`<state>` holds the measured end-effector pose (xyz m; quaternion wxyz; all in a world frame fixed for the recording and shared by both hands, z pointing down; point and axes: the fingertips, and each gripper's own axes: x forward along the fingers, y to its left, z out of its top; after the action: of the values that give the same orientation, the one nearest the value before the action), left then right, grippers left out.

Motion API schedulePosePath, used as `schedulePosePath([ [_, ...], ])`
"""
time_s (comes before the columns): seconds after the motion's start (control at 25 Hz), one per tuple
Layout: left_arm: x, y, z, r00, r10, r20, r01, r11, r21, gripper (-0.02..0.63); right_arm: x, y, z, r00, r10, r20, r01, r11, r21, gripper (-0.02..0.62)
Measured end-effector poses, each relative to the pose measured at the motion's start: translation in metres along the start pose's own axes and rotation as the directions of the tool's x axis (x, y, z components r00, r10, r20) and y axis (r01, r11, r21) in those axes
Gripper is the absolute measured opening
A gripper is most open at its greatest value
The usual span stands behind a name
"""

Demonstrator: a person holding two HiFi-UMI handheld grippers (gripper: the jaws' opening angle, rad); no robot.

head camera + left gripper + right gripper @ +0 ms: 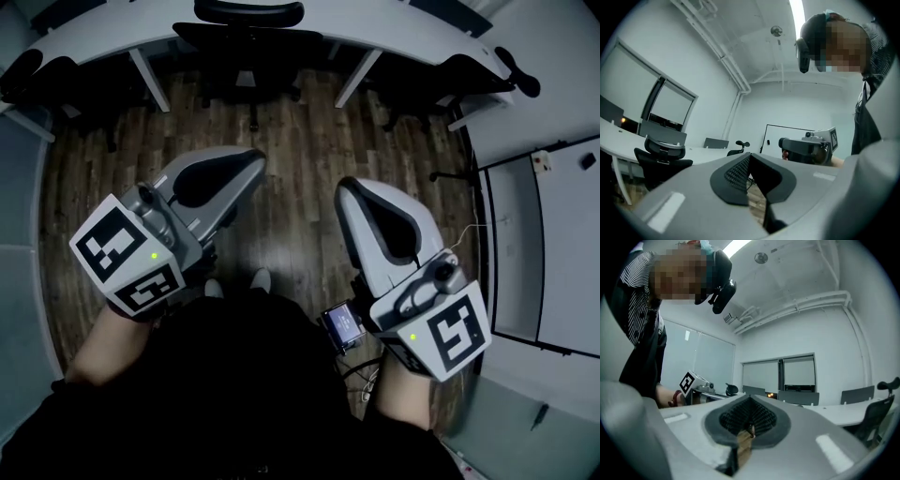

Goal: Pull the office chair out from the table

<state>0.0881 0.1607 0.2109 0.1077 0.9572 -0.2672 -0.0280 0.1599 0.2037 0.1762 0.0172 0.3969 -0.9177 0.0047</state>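
The black office chair (248, 37) stands tucked under the curved white table (103, 37) at the far end of the head view, straight ahead. Its mesh back and headrest also show as the chair (663, 159) at the left of the left gripper view. My left gripper (253, 164) and right gripper (349, 187) hover side by side over the wooden floor, well short of the chair. Both are shut with nothing between the jaws. In the left gripper view, the left gripper (749, 157) has its pads together; the right gripper (750, 401) looks the same in its own view.
More black chairs sit under the table at the left (37, 75) and the right (469, 70). White cabinets (544, 244) line the right side. Wooden floor (300, 141) lies between me and the table. A small screen device (342, 326) hangs at my waist.
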Motion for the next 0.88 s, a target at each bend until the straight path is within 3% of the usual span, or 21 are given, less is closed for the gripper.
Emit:
schedulePosePath([
  [0.2,0.015,0.001,-0.007,0.999,0.039,-0.008,-0.039,0.998,0.043,0.003,-0.003,-0.023,-0.008,0.996,0.047,0.082,-0.054,0.995,0.082,0.002],
  [0.48,0.037,0.016,-0.001,0.995,0.091,-0.035,-0.090,0.995,0.048,0.003,0.010,-0.050,-0.013,0.992,0.106,0.068,-0.111,0.991,0.074,0.002],
  [0.88,0.059,0.085,0.009,0.994,0.111,-0.008,-0.111,0.993,0.042,0.003,0.059,-0.081,-0.017,0.997,0.067,0.031,-0.070,0.994,0.085,0.002],
])
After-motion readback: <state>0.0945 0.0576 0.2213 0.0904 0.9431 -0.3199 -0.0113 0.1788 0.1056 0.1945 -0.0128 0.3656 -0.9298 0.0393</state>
